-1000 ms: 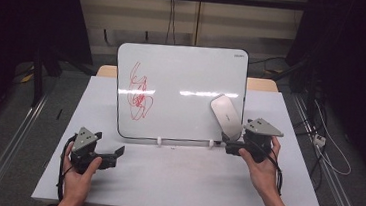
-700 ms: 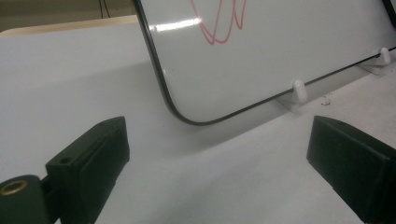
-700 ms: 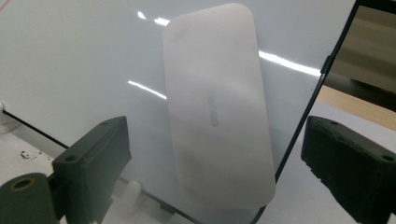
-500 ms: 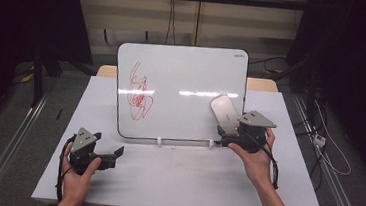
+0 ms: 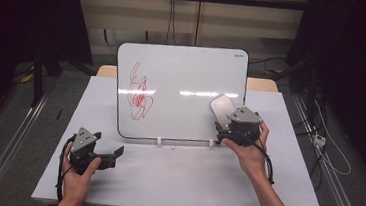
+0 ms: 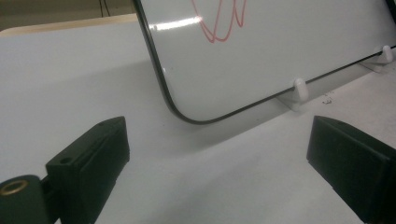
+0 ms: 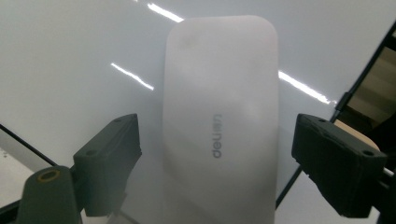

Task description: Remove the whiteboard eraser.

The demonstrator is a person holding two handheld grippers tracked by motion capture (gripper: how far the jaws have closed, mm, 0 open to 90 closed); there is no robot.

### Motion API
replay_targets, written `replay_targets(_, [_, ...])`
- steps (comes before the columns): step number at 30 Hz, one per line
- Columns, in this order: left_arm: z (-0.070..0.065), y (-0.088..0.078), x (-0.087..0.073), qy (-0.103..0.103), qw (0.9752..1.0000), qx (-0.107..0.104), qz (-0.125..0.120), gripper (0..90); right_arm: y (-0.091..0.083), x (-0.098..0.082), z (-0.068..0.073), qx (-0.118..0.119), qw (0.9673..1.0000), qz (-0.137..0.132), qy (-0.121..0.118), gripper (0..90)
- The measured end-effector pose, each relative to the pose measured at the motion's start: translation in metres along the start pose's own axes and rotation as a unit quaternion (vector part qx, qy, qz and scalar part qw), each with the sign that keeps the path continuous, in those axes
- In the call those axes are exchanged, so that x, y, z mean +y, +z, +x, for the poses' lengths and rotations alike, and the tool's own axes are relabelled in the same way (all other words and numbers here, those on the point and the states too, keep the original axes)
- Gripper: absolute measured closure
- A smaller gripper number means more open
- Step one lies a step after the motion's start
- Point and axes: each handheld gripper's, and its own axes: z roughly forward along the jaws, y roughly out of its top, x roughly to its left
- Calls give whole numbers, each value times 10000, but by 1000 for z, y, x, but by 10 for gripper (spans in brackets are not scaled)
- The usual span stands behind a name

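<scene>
Fingers of the right gripper [image 7: 217,163], just closing, straddle without touching the white rounded plastic eraser [image 7: 219,126]; left gripper [image 6: 217,172] fingers stand spread.

The front of the bench [image 5: 179,183] is bare and wide between the two hands, so a claw could slide there freely. The whiteboard [image 5: 182,83] stands tilted across the middle and blocks the way to the back. Its two small white feet [image 5: 159,141] stick out in front (easy to bump). The eraser [image 5: 222,108] sits on the board's right part. Bare strips run past both sides of the board.
</scene>
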Motion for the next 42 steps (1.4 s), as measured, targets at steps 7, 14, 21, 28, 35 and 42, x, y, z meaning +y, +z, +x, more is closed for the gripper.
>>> replay_targets(7, [1, -1, -1, -19, 10000, -3, -6, 58, 8, -1, 2, -158, 9996, 124, -181, 238])
replay_targets(14, [2, -2, 0, 7, 10000, 29, -11, 58, 15, -2, 5, -269, 9989, 184, -322, 261])
replay_targets(21, [2, -1, -1, -9, 10000, 23, -2, 58, 17, 1, 6, -393, 9979, 313, -397, 299])
replay_targets(28, [3, -2, -1, -35, 10000, 48, 0, 58, 18, 2, 6, -405, 9978, 353, -392, 299])
replay_targets(35, [3, -2, -1, -15, 10000, 55, -3, 59, 18, 4, 6, -405, 9979, 434, -274, 311])
replay_targets(42, [5, -3, -1, -54, 10000, 78, -4, 59, 17, 2, 3, -312, 9988, 351, -143, 316])
